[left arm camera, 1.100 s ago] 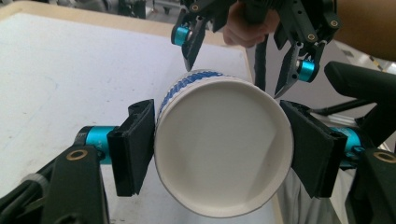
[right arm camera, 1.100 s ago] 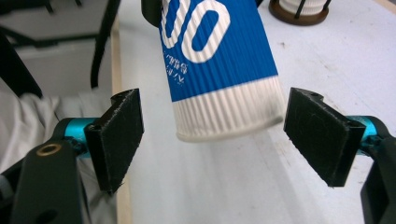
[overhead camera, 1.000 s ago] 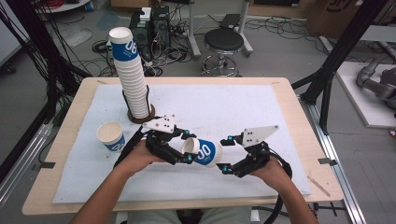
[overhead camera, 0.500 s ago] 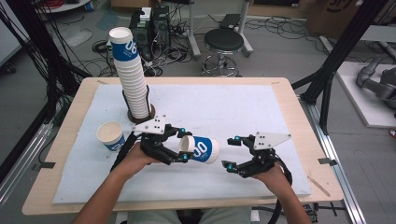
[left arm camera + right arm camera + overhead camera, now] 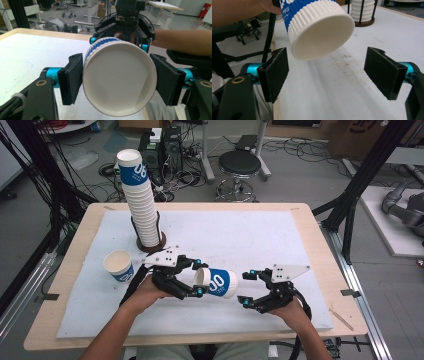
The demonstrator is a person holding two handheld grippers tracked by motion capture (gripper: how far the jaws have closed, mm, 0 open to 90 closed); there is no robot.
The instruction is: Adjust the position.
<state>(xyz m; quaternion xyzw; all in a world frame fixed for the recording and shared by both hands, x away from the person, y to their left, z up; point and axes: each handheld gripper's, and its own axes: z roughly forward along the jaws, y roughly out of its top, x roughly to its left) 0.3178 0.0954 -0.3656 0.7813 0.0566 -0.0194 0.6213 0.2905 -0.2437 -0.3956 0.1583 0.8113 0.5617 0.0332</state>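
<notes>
We are in a lab. Behind the table [image 5: 310, 227] we see tangled cables [image 5: 172, 180] on the floor, a round stool [image 5: 240, 165], and black frame poles [image 5: 362, 175] at the upper right.

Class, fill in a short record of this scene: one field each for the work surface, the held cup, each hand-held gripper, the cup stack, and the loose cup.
Surface: white mat on a wooden table
Held cup: blue and white paper cup, lying on its side above the mat
Left hand-held gripper: pads clamped on the cup near its rim, mouth facing its camera
Right hand-held gripper: jaws open, nothing between them, pointed at the cup's base, apart from it
Cup stack: tall, upright in a round holder
Loose cup: upright, left of the left hand
</notes>
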